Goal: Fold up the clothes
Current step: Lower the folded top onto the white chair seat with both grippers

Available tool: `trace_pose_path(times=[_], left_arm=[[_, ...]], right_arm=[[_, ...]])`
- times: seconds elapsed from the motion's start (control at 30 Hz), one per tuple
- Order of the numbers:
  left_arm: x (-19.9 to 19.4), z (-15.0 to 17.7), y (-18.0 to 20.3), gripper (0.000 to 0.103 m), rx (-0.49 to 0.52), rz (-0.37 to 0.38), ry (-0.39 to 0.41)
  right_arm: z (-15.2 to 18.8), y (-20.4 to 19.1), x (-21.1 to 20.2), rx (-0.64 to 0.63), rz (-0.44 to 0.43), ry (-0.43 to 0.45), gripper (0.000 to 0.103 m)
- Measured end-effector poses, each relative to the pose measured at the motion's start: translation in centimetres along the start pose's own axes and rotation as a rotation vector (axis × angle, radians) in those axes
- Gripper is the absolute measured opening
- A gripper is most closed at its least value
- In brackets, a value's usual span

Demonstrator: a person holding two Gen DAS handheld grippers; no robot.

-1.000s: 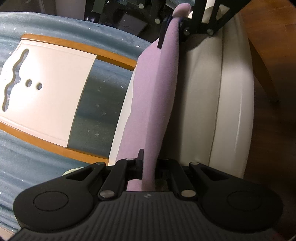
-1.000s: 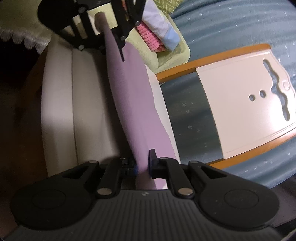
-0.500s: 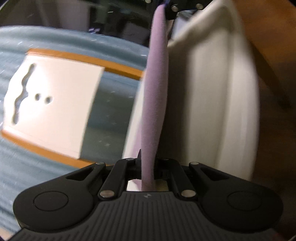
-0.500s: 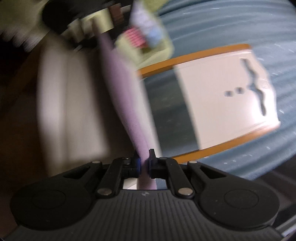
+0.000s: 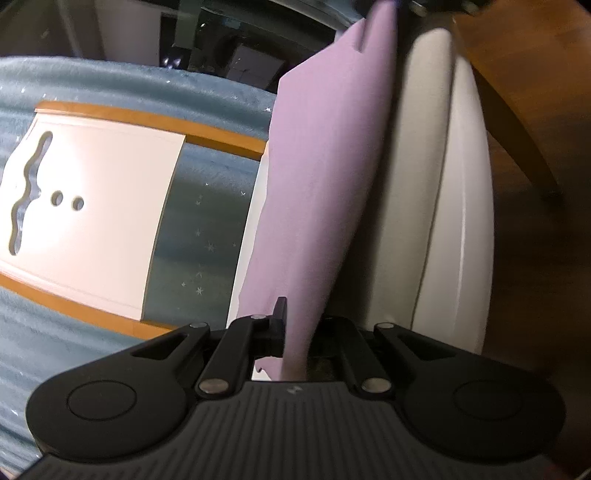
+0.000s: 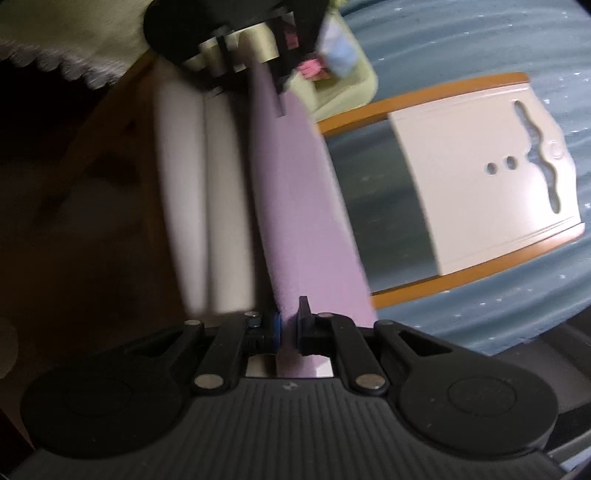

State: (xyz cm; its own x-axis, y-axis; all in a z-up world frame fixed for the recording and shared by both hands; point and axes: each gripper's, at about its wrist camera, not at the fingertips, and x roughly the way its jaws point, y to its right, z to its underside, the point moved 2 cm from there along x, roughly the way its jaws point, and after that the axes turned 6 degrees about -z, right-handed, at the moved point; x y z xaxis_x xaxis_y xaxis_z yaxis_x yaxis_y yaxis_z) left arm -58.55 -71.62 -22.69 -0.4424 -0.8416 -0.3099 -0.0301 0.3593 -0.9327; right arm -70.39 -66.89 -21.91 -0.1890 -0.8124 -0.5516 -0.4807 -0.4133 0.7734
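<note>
A lilac cloth [image 5: 325, 177] hangs stretched in the air between my two grippers, above a white cushion [image 5: 443, 206]. My left gripper [image 5: 295, 325] is shut on one end of it. My right gripper [image 6: 290, 325] is shut on the other end of the same lilac cloth [image 6: 295, 192]. Each gripper shows at the top of the other's view: the right one [image 5: 424, 5] and the left one [image 6: 273, 55]. The cloth sags as a broad band with its face turned toward the bed side.
A white board with an orange wooden frame [image 5: 92, 206] lies on a blue starred blanket [image 5: 199, 229]. A pale green basket with folded clothes [image 6: 332, 74] sits beyond the left gripper. Wooden floor [image 5: 535, 92] lies beside the cushion.
Both grippers swung and moved apart a little, then settled. The cloth went from a narrow twisted strip to a wider, flatter band. Both grips stayed shut.
</note>
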Motion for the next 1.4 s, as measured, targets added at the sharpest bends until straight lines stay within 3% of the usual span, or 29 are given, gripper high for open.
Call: trace_pose_path(times=[0.2,0.5,0.7,0.9,1.07,1.17,1.23,1.4], left_arm=[[-1.4,0.5,0.1,0.000,0.000,0.013,-0.010],[-4.3,1.9,1.5,0.000,-0.007,0.022,-0.093],[-4.2,3.8,0.6,0.013,0.002,-0.004,-0.111],[-4.4,6.2,0.2,0.014,-0.002,-0.016,-0.157],[-6.2,7.2,-2.4,0.013,-0.147,-0.043,-0.208],[-7.4,5.8,-4.4,0.013,-0.236,-0.055,-0.167],[-3.4,1.4,-6.2,0.013,-0.258,-0.036,-0.114],[-0.3,-4.6,-6.3,0.014,-0.271,0.047,-0.010]], right_arm=[[-0.5,-0.1,0.5,0.001,-0.024,-0.032,0.008],[0.3,2.3,3.1,-0.094,-0.045,0.016,0.008],[0.2,2.0,3.6,-0.110,-0.028,0.027,0.008],[-0.1,1.5,3.6,-0.119,0.002,0.001,0.008],[-0.3,0.8,3.4,-0.156,0.033,-0.031,0.008],[-0.5,0.4,3.4,-0.157,0.051,-0.037,0.009],[-0.3,0.3,3.3,-0.168,0.070,-0.027,0.009],[1.0,0.9,2.5,-0.173,0.085,-0.014,0.012]])
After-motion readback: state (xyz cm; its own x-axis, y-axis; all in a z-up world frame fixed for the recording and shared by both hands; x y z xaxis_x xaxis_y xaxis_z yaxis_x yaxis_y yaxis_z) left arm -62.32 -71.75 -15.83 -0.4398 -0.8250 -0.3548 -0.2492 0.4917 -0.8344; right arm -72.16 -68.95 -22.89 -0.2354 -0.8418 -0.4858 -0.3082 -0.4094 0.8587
